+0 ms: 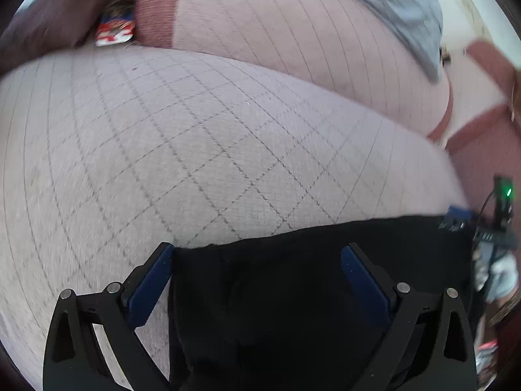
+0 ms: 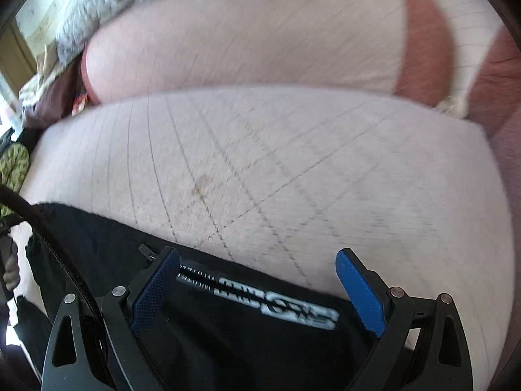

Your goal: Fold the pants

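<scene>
The black pants (image 1: pixel 293 293) lie on a pale quilted sofa seat (image 1: pixel 162 146), their edge running across the bottom of the left wrist view. My left gripper (image 1: pixel 257 249) hangs over that edge with its blue-padded fingers (image 1: pixel 153 286) spread wide; the fabric lies beneath them, unpinched. In the right wrist view the pants (image 2: pixel 97 244) show a white printed logo (image 2: pixel 276 303) and a small zip pull (image 2: pixel 146 251). My right gripper (image 2: pixel 258 254) is open too, its fingers straddling the logo. Both views are motion-blurred.
A pink back cushion (image 1: pixel 293 32) rises behind the seat (image 2: pixel 293 163), with a grey quilted blanket (image 1: pixel 400 6) draped over it. A red, white and blue packet (image 1: pixel 114 31) sits in the gap at left. A black cable (image 2: pixel 49 228) crosses the pants.
</scene>
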The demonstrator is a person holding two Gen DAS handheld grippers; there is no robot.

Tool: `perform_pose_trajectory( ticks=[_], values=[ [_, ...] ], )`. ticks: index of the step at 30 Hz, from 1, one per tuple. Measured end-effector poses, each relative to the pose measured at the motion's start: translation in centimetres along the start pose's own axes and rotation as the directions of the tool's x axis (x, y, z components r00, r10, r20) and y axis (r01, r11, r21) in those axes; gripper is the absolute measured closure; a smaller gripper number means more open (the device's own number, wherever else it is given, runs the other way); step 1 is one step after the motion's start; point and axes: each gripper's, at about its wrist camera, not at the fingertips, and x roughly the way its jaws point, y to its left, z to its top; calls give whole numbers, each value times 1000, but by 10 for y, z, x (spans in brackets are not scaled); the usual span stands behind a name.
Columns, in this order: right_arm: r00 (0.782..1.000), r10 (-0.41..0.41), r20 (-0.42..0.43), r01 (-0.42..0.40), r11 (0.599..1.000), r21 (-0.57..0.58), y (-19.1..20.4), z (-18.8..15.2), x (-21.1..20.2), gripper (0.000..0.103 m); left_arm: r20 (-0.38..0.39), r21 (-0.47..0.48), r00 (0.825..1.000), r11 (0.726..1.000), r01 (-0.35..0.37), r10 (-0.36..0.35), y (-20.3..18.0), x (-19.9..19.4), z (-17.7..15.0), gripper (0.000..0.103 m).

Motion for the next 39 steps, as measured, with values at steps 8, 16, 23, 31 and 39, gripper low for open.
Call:
perform_pose_trajectory(
  ticks=[8,16,23,31,39],
  values=[
    [1000,13,-10,-14,983,-181,35,-19,-9,43,2,45,999,998,-53,53,-11,-2,3,89],
    [999,18,41,-12,991,-135,61,-27,-43,85,105,85,989,990,-116,107,-43,-45,-1,89],
    [991,4,136,6,997,-72,75,-63,-108,85,217,130,974,987,-91,62,-68,-118,-31,89],
    [993,-14,115,21,998,-60,102,-169,-148,86,242,172,968,980,-103,60,-83,-171,-138,89],
    [999,1,-34,-2,999,-33,94,-262,-141,101,86,133,993,987,-90,79,-70,-160,-242,86]
  ],
)
